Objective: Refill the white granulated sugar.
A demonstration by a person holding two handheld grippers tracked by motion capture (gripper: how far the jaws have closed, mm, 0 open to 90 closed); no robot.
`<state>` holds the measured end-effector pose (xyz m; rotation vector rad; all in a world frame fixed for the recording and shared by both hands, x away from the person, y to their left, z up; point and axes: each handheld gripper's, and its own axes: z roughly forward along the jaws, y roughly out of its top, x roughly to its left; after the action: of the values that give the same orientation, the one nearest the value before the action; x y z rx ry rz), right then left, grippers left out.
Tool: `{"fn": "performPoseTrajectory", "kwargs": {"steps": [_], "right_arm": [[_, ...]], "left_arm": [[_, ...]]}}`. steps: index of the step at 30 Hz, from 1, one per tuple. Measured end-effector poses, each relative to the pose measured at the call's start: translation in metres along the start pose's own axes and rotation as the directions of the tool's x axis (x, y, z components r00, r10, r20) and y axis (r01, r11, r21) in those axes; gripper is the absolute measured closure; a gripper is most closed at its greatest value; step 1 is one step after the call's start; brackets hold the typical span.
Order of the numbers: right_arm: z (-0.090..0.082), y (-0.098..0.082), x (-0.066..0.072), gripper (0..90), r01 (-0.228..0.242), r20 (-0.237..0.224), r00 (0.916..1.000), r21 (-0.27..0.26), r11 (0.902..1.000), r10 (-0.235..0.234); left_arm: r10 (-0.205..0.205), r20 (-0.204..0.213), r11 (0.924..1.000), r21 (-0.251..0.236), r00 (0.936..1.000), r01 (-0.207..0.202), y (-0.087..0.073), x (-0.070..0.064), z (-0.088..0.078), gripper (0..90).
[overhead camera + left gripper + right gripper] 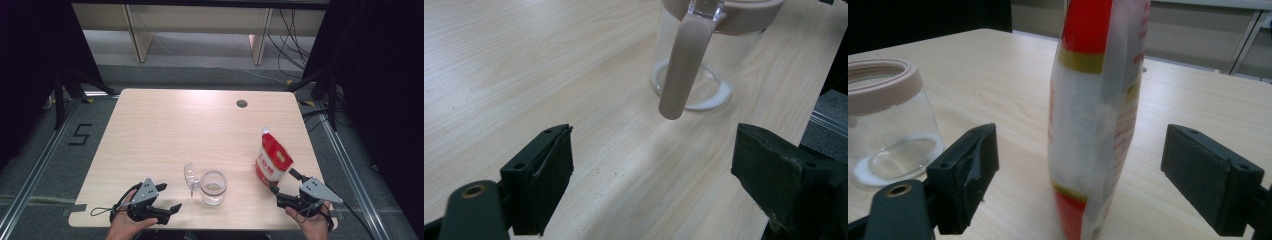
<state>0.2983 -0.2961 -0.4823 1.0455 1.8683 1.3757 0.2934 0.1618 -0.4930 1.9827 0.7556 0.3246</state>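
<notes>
In the high view, the jar (214, 187) stands low at centre with its lid flipped open, the bag (272, 161) upright to its right; the left gripper (167, 197) and right gripper (282, 181) both gape empty. In the left gripper view, white powder rings the jar's bottom, top centre: some pouring looks done. In the right gripper view, the bag stands mid-frame between wide jaws, ungripped; closing the lid seems left.

1. The worktop (165, 130) looks like pale wood-grain laminate, smooth and matt.
2. The jar (214, 187) is clear glossy glass with a matt beige plastic rim.
3. The pouch (272, 159) is glossy plastic film, red and white.
4. The right hand-held gripper (1078, 175) has matt black plastic jaws.
</notes>
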Motion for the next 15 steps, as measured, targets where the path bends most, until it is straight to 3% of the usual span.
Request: {"fn": "performPoseTrajectory", "kwargs": {"steps": [4, 8, 9, 12, 13, 15], "right_arm": [[0.007, 0.0, -0.002, 16.1, 0.011, -0.023, 0.9997, -0.005, 0.9999, -0.012], [0.012, 0.0, -0.002, 16.2, 0.013, 0.002, 0.9999, 0.008, 0.9999, -0.013], [0.016, -0.001, -0.001, 16.2, 0.008, 0.026, 0.9996, 0.007, 0.9999, -0.009], [0.02, -0.001, -0.004, 16.2, 0.028, 0.012, 0.9995, -0.001, 0.9996, -0.028], [0.022, -0.001, -0.004, 16.2, 0.013, 0.037, 0.9992, -0.012, 0.9998, -0.012], [0.026, -0.001, -0.006, 16.1, 0.019, 0.038, 0.9991, -0.016, 0.9997, -0.018]], "left_arm": [[0.003, -0.002, 1.0, 0.002, 1.0, -0.003, 0.0, 0.0, 0.0, 16.5], [-0.001, -0.001, 1.0, -0.003, 1.0, 0.001, 0.0, 0.001, 0.0, 16.5], [-0.013, -0.004, 0.9999, 0.001, 0.9999, 0.013, 0.0, 0.0, 0.0, 16.5], [-0.024, -0.005, 0.9997, 0.0, 0.9997, 0.024, -0.001, -0.001, 0.0, 16.5], [-0.023, -0.005, 0.9997, 0.0, 0.9997, 0.023, -0.001, -0.001, 0.0, 16.5], [-0.02, -0.007, 0.9998, 0.005, 0.9998, 0.02, -0.001, -0.001, 0.0, 16.5]]}}
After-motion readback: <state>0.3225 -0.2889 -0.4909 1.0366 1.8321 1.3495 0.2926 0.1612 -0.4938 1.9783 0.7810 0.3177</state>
